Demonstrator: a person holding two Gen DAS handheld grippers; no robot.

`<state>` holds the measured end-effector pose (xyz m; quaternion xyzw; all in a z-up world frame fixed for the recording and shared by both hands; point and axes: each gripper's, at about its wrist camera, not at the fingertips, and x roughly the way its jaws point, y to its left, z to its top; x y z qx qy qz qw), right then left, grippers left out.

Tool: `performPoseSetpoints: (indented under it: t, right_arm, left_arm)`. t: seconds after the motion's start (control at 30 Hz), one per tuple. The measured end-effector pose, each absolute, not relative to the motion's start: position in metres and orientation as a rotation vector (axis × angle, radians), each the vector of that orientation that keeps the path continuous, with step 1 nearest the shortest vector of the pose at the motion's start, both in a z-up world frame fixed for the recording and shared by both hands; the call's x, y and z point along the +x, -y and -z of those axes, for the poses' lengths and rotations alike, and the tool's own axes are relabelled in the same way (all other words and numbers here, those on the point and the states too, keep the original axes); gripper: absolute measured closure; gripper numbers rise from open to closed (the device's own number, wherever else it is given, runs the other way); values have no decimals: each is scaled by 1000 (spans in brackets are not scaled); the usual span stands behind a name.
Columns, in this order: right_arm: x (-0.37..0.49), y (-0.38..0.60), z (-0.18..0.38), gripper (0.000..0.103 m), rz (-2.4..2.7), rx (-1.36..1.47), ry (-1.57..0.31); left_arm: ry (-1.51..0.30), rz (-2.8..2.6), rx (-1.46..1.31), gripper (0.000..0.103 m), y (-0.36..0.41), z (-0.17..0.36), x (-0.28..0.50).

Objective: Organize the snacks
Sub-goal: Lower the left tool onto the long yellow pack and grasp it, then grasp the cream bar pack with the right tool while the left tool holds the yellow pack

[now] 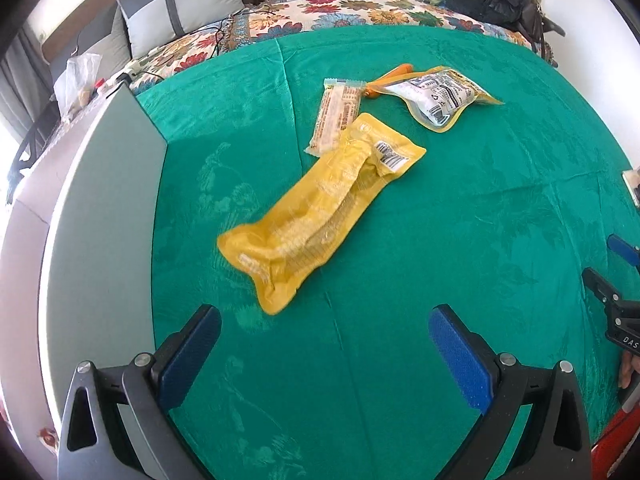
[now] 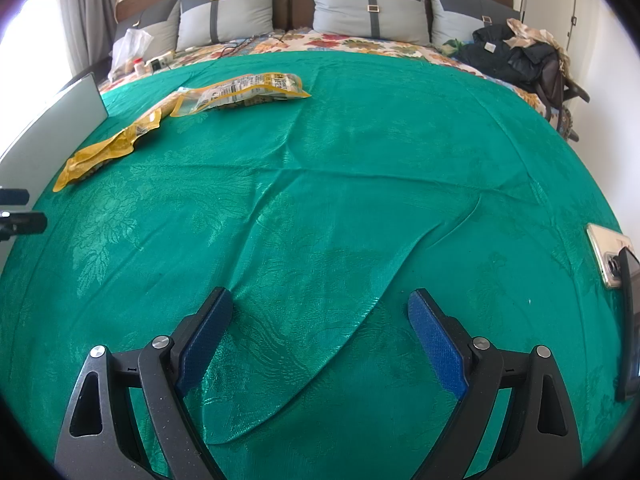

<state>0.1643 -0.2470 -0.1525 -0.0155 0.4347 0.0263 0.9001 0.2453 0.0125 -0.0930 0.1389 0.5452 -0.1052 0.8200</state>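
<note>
Green damask cloth covers the bed where I am working, with a floral bedspread and grey pillows beyond it against the headboard.

My left gripper hovers low over the cloth, its blue pads spread wide with nothing between them. Just ahead of it lies a long yellow snack packet, angled away to the right. Its far end overlaps a pale wafer-bar wrapper. Beyond that sits a clear pouch with yellow edges, printed label side up, with an orange item partly tucked under its far corner; I cannot tell what that is. A grey box wall stands along the left of the cloth.

My right gripper is also spread open and empty, over a long crease in the cloth, well apart from the snacks, which lie at the far left in its view. A phone rests at the right edge of the cloth, and dark clothes are heaped on the far right corner of the bed.
</note>
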Motion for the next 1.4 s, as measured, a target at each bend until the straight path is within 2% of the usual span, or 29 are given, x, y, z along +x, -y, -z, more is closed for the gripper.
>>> performPoseSetpoints:
  t: [0.1, 0.17, 0.4, 0.47, 0.53, 0.6, 0.87, 0.9, 1.0, 1.1, 1.2, 1.4]
  right_arm:
    - [164, 247, 152, 11, -54, -32, -900]
    - [164, 247, 152, 11, -54, -32, -900]
    - [164, 247, 152, 11, -55, -32, -900]
    - [164, 247, 153, 11, -55, -32, -900]
    - [165, 246, 154, 10, -54, -32, -902]
    - [165, 246, 155, 10, -54, -32, -902]
    - [165, 246, 154, 10, -55, -32, -902]
    - [165, 246, 154, 10, -55, -32, -902]
    - [165, 246, 154, 10, -55, -32, -902]
    - [165, 246, 154, 10, -55, -31, -902]
    - [165, 246, 154, 10, -55, -31, -902]
    - [165, 246, 154, 10, -55, -31, -902]
  left_arm:
    - [-1153, 198, 480, 0, 4, 102, 277]
    - [-1167, 178, 488, 0, 7, 108, 297]
    - [-1249, 174, 98, 1, -28, 132, 324]
    - [-1203, 172, 108, 11, -30, 129, 312]
    - [-1161, 207, 114, 52, -30, 121, 297]
    - [-1173, 204, 89, 59, -31, 115, 282]
    - [-1232, 104, -105, 57, -40, 111, 176]
    - [-1223, 102, -109, 52, -37, 112, 165]
    - [-1188, 118, -87, 21, -32, 116, 153]
    - [-1121, 81, -14, 19, -37, 121, 157]
    - [-1085, 57, 22, 1, -51, 133, 173]
    - [-981, 120, 52, 0, -57, 138, 182]
